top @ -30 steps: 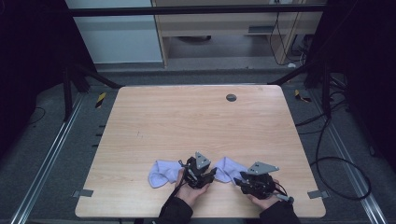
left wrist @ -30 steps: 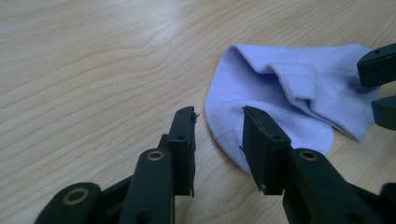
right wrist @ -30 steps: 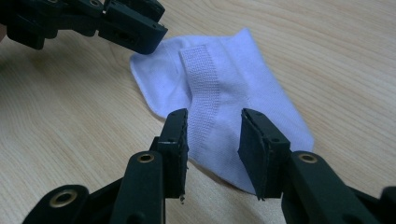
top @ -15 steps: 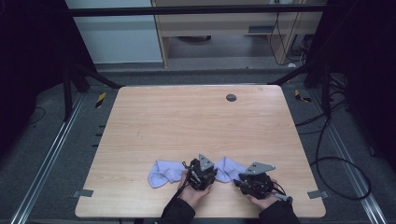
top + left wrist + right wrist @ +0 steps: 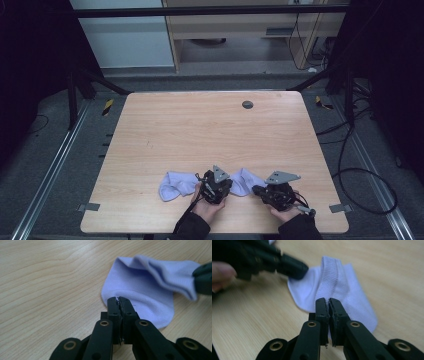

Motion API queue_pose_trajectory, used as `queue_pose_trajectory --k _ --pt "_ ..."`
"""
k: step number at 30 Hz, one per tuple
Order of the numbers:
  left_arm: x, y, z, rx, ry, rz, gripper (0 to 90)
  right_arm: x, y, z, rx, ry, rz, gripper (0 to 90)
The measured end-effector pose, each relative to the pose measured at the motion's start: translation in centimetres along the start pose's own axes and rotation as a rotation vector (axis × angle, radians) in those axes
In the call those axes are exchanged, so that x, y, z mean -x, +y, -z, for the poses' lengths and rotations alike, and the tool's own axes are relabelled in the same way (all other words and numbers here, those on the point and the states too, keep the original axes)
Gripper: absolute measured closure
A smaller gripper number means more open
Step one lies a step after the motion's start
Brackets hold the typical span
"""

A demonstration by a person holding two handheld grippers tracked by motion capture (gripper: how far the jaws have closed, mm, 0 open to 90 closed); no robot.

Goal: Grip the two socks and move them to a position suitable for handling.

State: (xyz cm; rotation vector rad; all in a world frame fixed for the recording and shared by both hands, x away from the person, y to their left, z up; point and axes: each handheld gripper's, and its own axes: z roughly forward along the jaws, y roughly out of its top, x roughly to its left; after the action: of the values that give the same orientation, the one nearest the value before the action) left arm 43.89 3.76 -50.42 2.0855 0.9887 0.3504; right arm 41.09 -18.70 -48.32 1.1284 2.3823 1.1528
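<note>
two tools down low at the near edge of the desk [image 5: 210, 125], and a pale lilac sock [image 5: 177, 182] stretched out between them. the left tool [image 5: 216, 186] sits over the sock's middle, so the toe end pokes out to its left and the cuff end runs off right toward the right tool [image 5: 276, 192].

in the left gripper view the left tool's jaws are pressed together right at the sock's edge; they look to be nipping the fabric, but the tips hide the contact, so i can't swear to it. in the right gripper view the right tool's jaws are also closed up tight, tips at the ribbed cuff [image 5: 329, 277], which is bunched into a ridge. a grip looks likely, though it isn't certain.

the risk from here, as i read it: both holds sit on the very edge of thin knit. pull the tools apart or lift unevenly and the fabric could slide out of one pinch, leaving the sock dangling or crumpling back onto the desk. that ridge could also set into a fold.
</note>
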Motion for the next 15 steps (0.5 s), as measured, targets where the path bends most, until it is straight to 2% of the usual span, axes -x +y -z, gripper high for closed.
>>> queue_pose_trajectory --k 2,3,4,6,12,13,15 --pt "0.0 0.0 0.0 0.002 -0.005 0.001 87.6 0.3 0.2 0.7 0.053 -0.003 -0.021 86.2" --pt "0.0 0.0 0.0 0.002 -0.005 0.001 87.6 0.3 0.2 0.7 0.053 -0.003 -0.021 86.2" --pt "-0.1 0.0 0.0 0.001 -0.006 0.001 87.6 0.8 0.4 1.2 0.098 -0.013 -0.057 86.1" --pt "-0.1 0.0 0.0 0.001 -0.009 0.001 87.6 1.3 0.5 1.4 0.125 -0.04 -0.088 86.1" --pt "-0.1 0.0 0.0 0.001 -0.01 -0.001 87.6 2.8 0.6 0.5 0.121 -0.116 -0.142 85.6" --pt "-0.1 0.0 0.0 0.001 -0.01 -0.001 87.6 2.8 0.6 0.5 0.121 -0.116 -0.142 85.6" --pt "-0.1 0.0 0.0 0.001 -0.011 -0.001 87.5 3.4 0.8 0.2 0.114 -0.154 -0.143 84.9"
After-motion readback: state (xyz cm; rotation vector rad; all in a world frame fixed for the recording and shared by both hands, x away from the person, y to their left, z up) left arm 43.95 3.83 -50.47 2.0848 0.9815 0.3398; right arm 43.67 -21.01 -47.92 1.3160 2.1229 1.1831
